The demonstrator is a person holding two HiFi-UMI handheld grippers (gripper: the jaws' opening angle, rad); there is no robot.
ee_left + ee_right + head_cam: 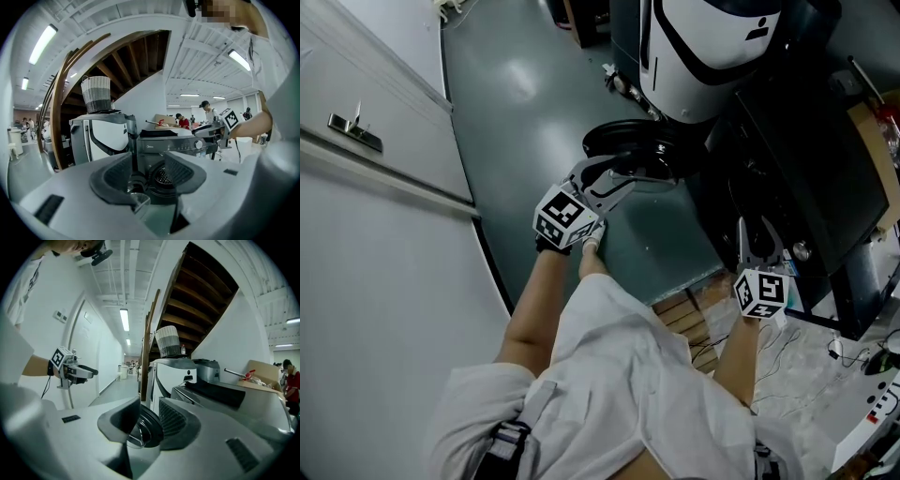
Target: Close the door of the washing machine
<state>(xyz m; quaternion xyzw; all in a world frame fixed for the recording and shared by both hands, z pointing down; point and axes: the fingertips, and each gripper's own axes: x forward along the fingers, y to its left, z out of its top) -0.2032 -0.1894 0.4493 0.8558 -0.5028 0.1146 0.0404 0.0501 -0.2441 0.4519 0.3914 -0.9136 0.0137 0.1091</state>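
Left hand-held gripper (630, 178), jaws apart, sits at the open door (623, 141); my right hand-held gripper (759, 236) hangs open, empty, beside the washer (787, 178).

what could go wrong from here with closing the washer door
1. The left gripper is by the rim of the open door with its jaws apart, not clamped. A push may slip off the curved edge.
2. The right gripper, also open, hangs close to the front of the washing machine. The swinging door might catch it unless it is pulled back.
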